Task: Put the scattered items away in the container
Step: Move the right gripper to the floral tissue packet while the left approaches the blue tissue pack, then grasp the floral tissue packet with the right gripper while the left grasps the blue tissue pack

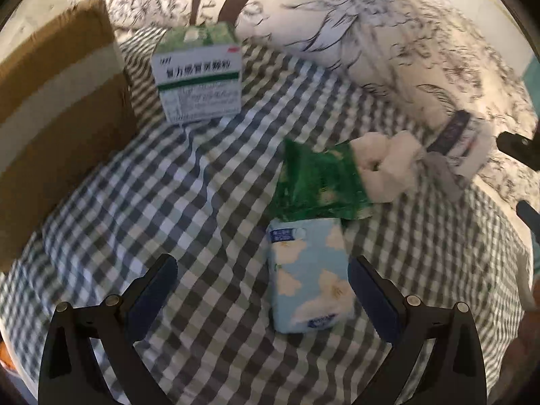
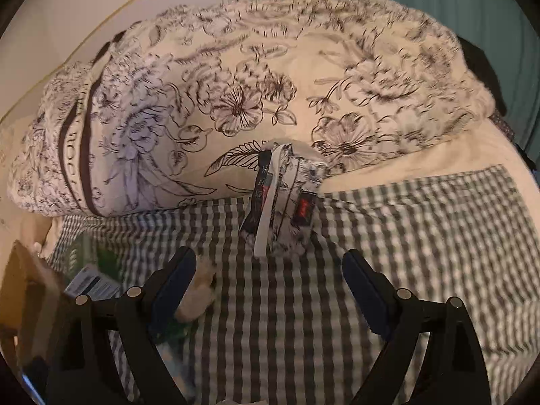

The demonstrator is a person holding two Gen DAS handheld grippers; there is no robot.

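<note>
Left claw spread apart over a blue floral tissue pack on the checked bed sheet, right claw likewise apart, empty, facing a floral pouch.

Green-white medicine box upright beside cardboard box; blue tissue pack, green pouch, cream scrunchie clustered.

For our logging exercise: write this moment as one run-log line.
left gripper: open, tissue pack between fingers | right gripper: open, empty | cardboard box: left | loose: medicine box, green packet
</note>
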